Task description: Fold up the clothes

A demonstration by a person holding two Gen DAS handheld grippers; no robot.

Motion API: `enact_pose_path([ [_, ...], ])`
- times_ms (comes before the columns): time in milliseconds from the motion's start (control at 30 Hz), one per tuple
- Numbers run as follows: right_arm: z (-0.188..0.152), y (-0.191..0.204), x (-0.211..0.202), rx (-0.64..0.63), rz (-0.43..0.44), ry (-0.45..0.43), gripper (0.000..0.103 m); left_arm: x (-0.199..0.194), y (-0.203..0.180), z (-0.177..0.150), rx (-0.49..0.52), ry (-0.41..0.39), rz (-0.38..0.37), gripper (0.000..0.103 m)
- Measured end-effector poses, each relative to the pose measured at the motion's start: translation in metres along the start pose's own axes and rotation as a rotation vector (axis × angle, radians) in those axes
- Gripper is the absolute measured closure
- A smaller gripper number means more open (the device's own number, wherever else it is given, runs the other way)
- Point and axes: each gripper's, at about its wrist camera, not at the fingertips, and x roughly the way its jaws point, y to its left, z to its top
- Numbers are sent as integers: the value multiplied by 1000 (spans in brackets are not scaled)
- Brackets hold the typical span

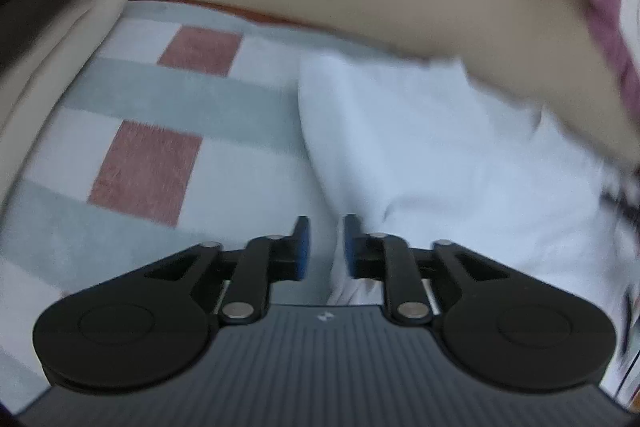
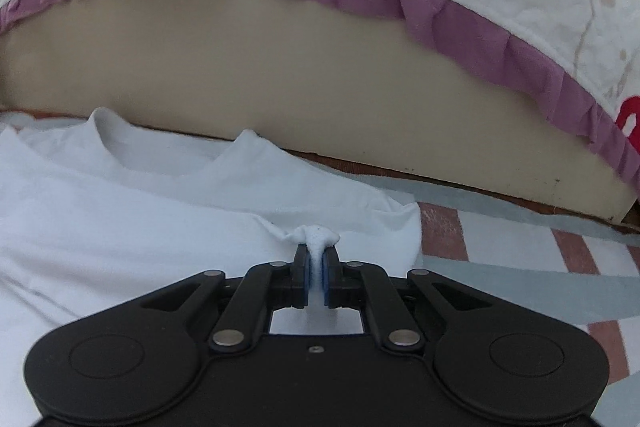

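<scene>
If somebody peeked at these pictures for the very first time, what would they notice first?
Probably the white shirt spread flat on the checked blanket, with the right gripper pinching a little bunch of it near the shirt's right edge. Next, the purple frilly trim of a cover hanging over the beige mattress behind. The left gripper hangs open over the shirt's left edge, and folded clothes are stacked at far left.

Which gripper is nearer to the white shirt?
Right. The right gripper is shut on a pinch of the white shirt; the left gripper is open, just above the shirt's left edge, gripping nothing.
</scene>
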Motion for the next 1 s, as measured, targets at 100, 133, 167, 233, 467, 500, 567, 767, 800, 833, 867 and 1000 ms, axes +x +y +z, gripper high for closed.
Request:
enact_pose_path([
  [100, 1, 1, 5, 17, 4, 6, 95, -3, -16, -3, 132, -28, 70, 68],
  [133, 0, 0, 5, 22, 7, 8, 95, -2, -20, -2, 162, -34, 76, 68],
  [167, 0, -3, 3, 28, 10, 9, 95, -3, -23, -3, 182, -33, 76, 65],
  [233, 1, -8, 1, 62, 24, 11, 95, -3, -28, -5, 217, -30, 76, 65],
  [467, 2, -14, -3, 106, 42, 2, 95, -19, -41, -8, 269, -6, 84, 64],
  [500, 2, -14, -3, 105, 40, 4, 95, -20, -41, -7, 265, -7, 82, 64],
  [567, 1, -13, -3, 105, 37, 11, 94, -22, -40, -5, 259, -3, 64, 63],
  [767, -2, -20, 0, 149, 42, 34, 89, -33, -27, -2, 194, 7, -35, 57],
  [800, -3, -22, 1, 157, 42, 37, 89, -33, -26, -1, 193, -6, -40, 57],
  [833, -4, -23, 1, 164, 43, 41, 89, -33, -26, -1, 193, -20, -44, 56],
  [867, -4, -24, 2, 170, 46, 43, 89, -29, -27, 1, 194, -32, -50, 54],
  [1000, -4, -24, 3, 168, 50, 47, 90, -9, -39, 5, 206, -57, -22, 51],
])
